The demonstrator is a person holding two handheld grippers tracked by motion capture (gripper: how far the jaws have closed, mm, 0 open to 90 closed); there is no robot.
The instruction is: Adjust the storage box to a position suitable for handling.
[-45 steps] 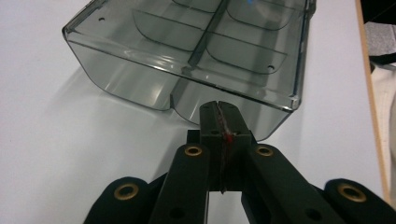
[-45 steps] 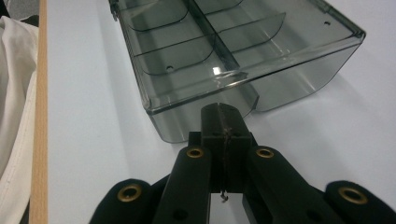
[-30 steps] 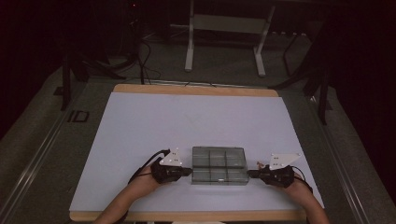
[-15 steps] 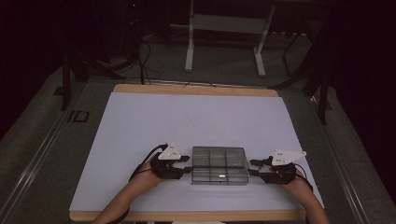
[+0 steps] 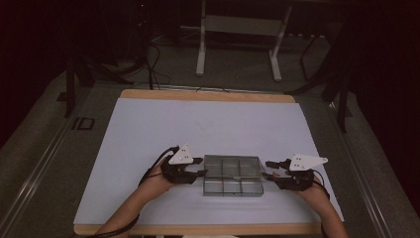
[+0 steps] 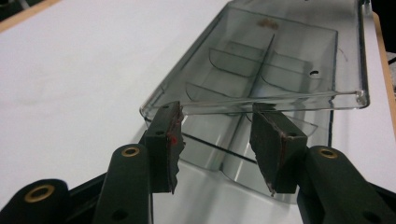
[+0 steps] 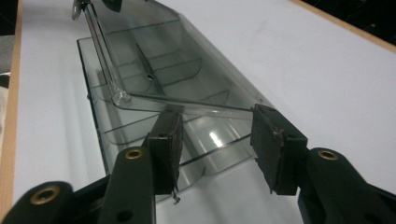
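Clear box lying on white counter. Left tool open at box's left end, right tool open at its right end, jaws just widened, gripping nothing.

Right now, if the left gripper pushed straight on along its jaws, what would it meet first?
The left gripper would most likely meet the near end wall of the clear compartment box, under its lid's rim. Its open jaws already reach that end; depth is hard to judge.
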